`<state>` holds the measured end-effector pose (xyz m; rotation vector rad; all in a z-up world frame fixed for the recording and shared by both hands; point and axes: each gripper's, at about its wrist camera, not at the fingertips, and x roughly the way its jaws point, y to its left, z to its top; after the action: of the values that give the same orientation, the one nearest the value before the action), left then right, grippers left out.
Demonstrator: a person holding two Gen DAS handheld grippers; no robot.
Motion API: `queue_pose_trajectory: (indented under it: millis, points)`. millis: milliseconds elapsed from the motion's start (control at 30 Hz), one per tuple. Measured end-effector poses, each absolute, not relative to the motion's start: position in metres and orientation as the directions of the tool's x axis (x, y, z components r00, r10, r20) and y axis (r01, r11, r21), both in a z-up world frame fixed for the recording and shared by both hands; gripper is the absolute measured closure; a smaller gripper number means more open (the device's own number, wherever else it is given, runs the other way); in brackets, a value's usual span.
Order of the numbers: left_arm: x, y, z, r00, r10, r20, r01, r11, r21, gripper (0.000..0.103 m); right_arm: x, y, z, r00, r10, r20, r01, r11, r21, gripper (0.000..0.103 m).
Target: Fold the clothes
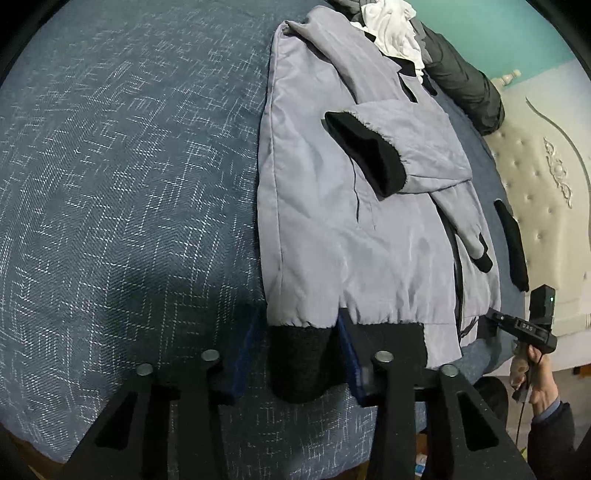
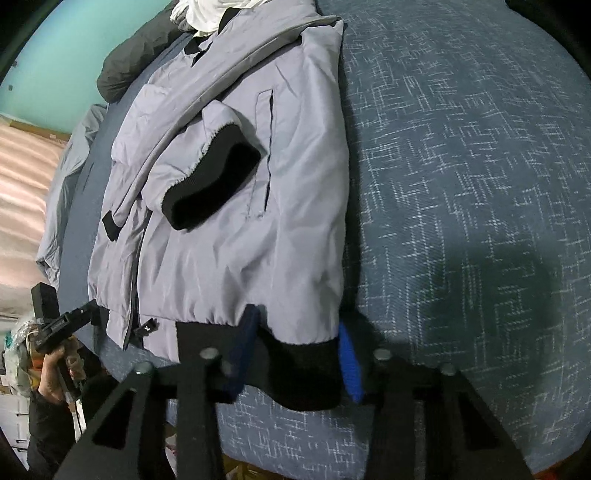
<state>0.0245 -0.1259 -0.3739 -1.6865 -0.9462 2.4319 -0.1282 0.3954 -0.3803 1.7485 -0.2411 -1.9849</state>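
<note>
A light grey jacket (image 1: pixel 332 221) with black cuffs and a black hem lies flat on the blue patterned bedspread (image 1: pixel 129 184), both sleeves folded across its front. My left gripper (image 1: pixel 299 350) is shut on the near left corner of the black hem (image 1: pixel 299 376), which bunches between the blue pads. In the right wrist view the jacket (image 2: pixel 229 240) shows from the other side. There my right gripper (image 2: pixel 295 354) pinches the hem's right corner (image 2: pixel 303 369). Each gripper shows small in the other's view: the right gripper (image 1: pixel 491 321), the left gripper (image 2: pixel 88 308).
At the jacket's collar end lies a pile with a white garment (image 1: pixel 391 33) and a dark puffer coat (image 1: pixel 465 85). A cream tufted headboard (image 1: pixel 535 184) borders the bed. A black strip of cloth (image 1: pixel 511 247) lies beside the jacket. Another grey garment (image 2: pixel 70 177) hangs off the bed's edge.
</note>
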Motion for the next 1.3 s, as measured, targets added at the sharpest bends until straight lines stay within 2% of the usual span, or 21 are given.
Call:
queue_pose_trajectory:
  millis: [33, 100, 167, 233, 733, 1300]
  points:
    - [0.025, -0.125, -0.371, -0.411, 0.355, -0.84, 0.3, -0.817, -0.492, 0.071, -0.127, 0.394, -0.38, -0.069, -0.462, -0.884, 0.241, -0.868, 0.435, 0.083]
    - [0.027, -0.123, -0.365, -0.416, 0.348, -0.84, 0.286, -0.827, -0.484, 0.078, -0.122, 0.391, -0.379, -0.083, -0.453, -0.888, 0.253, -0.871, 0.421, 0.087]
    - [0.029, -0.122, -0.358, -0.429, 0.351, -0.832, 0.271, -0.829, -0.49, 0.086, -0.118, 0.389, -0.375, -0.097, -0.447, -0.889, 0.258, -0.874, 0.412, 0.089]
    - [0.031, -0.12, -0.35, -0.441, 0.352, -0.826, 0.253, -0.834, -0.491, 0.089, -0.114, 0.39, -0.369, -0.108, -0.458, -0.882, 0.258, -0.87, 0.42, 0.091]
    - [0.049, -0.103, -0.28, -0.506, 0.364, -0.782, 0.103, -0.875, -0.474, 0.09, -0.107, 0.395, -0.318, -0.108, -0.538, -0.836, 0.301, -0.819, 0.488, 0.092]
    - [0.07, -0.089, -0.205, -0.556, 0.371, -0.743, -0.05, -0.908, -0.416, 0.09, -0.078, 0.388, -0.249, -0.129, -0.701, -0.702, 0.381, -0.688, 0.617, 0.092]
